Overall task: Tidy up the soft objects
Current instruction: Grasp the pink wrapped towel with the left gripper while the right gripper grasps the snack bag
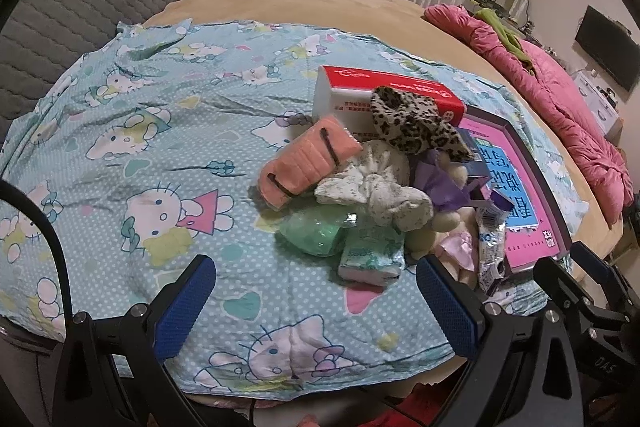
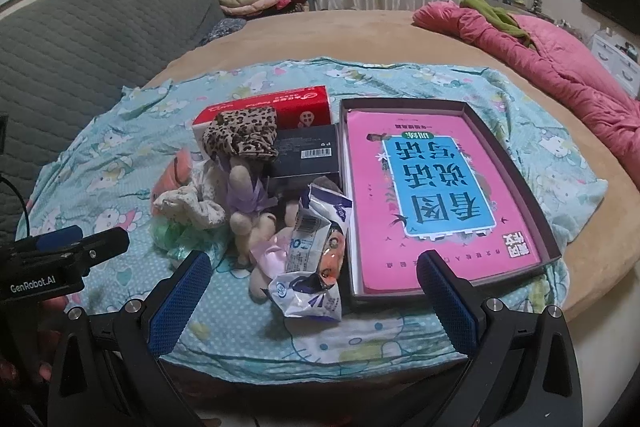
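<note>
"GenRobot.AI" stands on the left tongs; "看图说话" on the pink book.

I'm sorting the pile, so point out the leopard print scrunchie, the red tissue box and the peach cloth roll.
leopard print scrunchie (image 2: 240, 137), right wrist view, on its spotted fabric.
red tissue box (image 1: 404, 85), left wrist view, on its red top.
peach cloth roll (image 1: 308, 157), left wrist view, on its folded side.

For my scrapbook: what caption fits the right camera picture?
Open tongs hover before a soft-toy pile beside a tray holding a pink book.
</note>
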Action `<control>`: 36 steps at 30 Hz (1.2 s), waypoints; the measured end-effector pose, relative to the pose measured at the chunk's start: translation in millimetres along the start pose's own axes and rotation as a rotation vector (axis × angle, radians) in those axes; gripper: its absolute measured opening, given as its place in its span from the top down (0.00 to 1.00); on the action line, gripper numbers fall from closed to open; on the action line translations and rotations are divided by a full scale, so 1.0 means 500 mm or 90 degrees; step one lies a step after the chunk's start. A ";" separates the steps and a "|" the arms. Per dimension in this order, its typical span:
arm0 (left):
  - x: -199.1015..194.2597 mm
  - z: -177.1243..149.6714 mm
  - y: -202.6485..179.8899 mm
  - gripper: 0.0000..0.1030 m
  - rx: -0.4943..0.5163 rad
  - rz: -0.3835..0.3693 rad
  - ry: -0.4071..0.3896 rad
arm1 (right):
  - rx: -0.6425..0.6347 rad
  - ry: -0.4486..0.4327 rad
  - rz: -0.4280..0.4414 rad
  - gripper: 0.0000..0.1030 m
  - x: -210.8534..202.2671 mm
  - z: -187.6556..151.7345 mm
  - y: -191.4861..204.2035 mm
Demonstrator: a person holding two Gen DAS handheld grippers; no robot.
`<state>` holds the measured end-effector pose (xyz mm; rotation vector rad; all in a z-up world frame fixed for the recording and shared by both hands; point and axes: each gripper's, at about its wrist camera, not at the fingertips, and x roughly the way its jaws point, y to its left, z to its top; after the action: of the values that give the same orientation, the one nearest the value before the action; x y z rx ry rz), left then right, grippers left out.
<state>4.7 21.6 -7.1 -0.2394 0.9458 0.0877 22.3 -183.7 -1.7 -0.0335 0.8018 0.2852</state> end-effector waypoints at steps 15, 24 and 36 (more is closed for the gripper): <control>0.053 0.032 0.091 0.02 -0.049 0.018 -0.015 | 0.018 0.015 0.016 0.01 0.057 0.012 -0.012; 0.094 0.069 0.119 0.02 -0.038 -0.005 -0.027 | 0.021 0.040 -0.004 0.18 0.119 0.030 -0.027; 0.165 0.108 0.113 0.02 0.021 -0.035 -0.014 | -0.018 0.086 -0.006 0.55 0.188 0.026 -0.013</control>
<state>85.7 86.8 -53.2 -0.2340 0.9180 0.0238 95.4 -165.6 -60.2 -0.0841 0.9315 0.2884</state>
